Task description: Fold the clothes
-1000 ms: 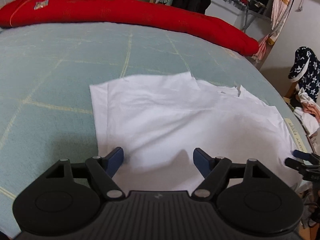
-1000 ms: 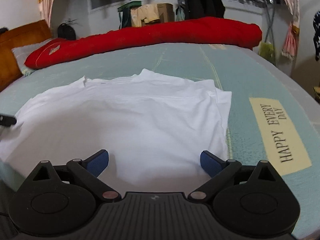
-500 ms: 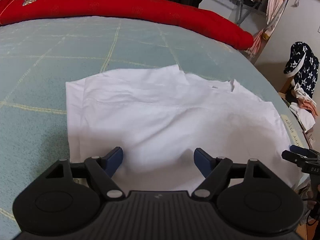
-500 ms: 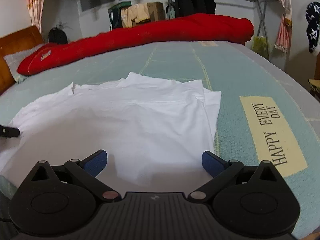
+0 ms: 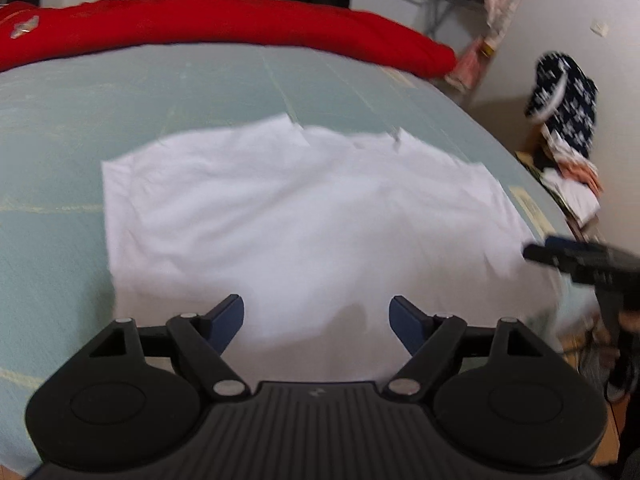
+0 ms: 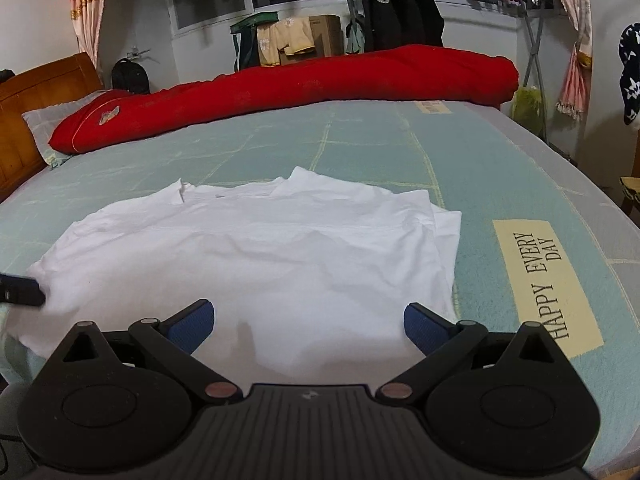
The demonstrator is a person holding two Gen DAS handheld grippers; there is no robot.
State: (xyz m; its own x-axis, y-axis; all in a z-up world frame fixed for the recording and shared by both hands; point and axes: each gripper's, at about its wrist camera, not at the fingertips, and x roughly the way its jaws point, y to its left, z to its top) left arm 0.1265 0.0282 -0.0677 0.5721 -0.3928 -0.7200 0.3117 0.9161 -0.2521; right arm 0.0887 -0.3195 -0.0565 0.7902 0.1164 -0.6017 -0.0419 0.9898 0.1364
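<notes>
The white garment [image 6: 256, 256] lies flat on the bed [image 6: 480, 168], close to the near edge. It is partly folded: stacked layers show stepped edges along its right side. The surface carries shallow wrinkles. A small tab stands up at its far edge.

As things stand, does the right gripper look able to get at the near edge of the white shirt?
Probably yes. The right gripper hangs open just above the white shirt, whose near edge lies flat on the bed below its fingers, with nothing between. The left gripper is off to the side.
</notes>
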